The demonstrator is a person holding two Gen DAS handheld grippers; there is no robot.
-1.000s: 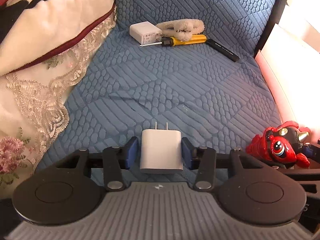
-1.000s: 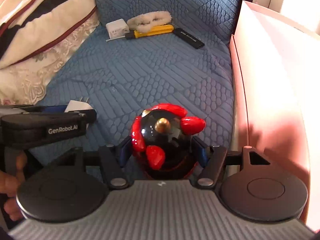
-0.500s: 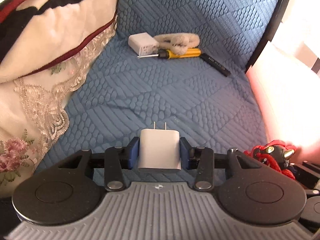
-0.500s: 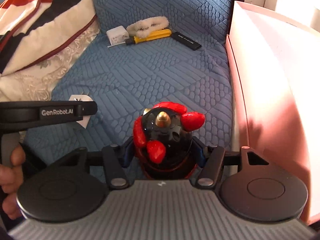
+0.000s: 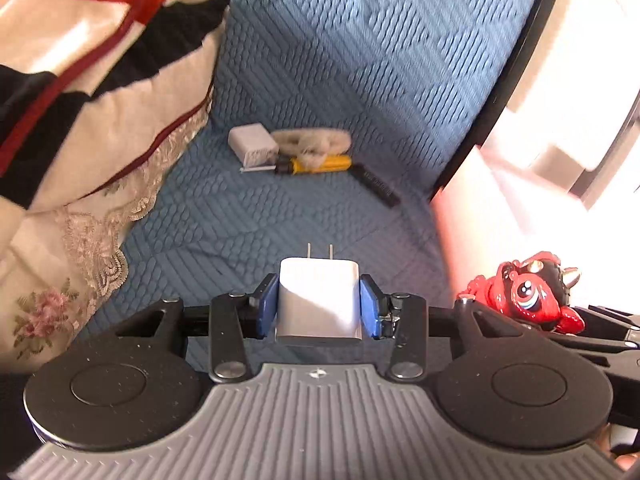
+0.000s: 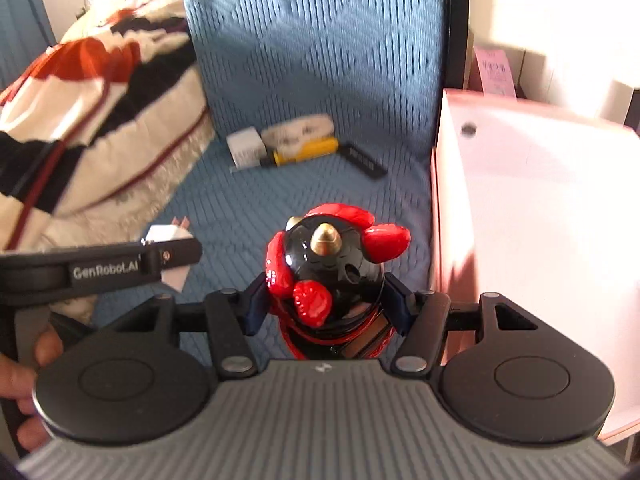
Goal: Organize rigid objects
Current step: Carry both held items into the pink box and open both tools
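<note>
1. The left gripper has its blue pads pressed on both sides of a white charger, prongs pointing away from the camera, carried clear above the blue quilted cover.
2. The right gripper clamps a red and black horned figurine, which stands upright between its fingers, also off the cover and just beside the pink box.
3. Taking the yellow-handled screwdriver as the marker: a second white adapter touches its tip end, a fluffy beige band lies just behind it, and a black stick extends from its handle end. These look already gathered into one group at the back of the cover.
4. I judge the task well along: four items grouped, two in hand and not yet set down.
5. What remains, it seems, is placing the charger and figurine near the screwdriver group or into the pink box; which one I cannot tell.
</note>
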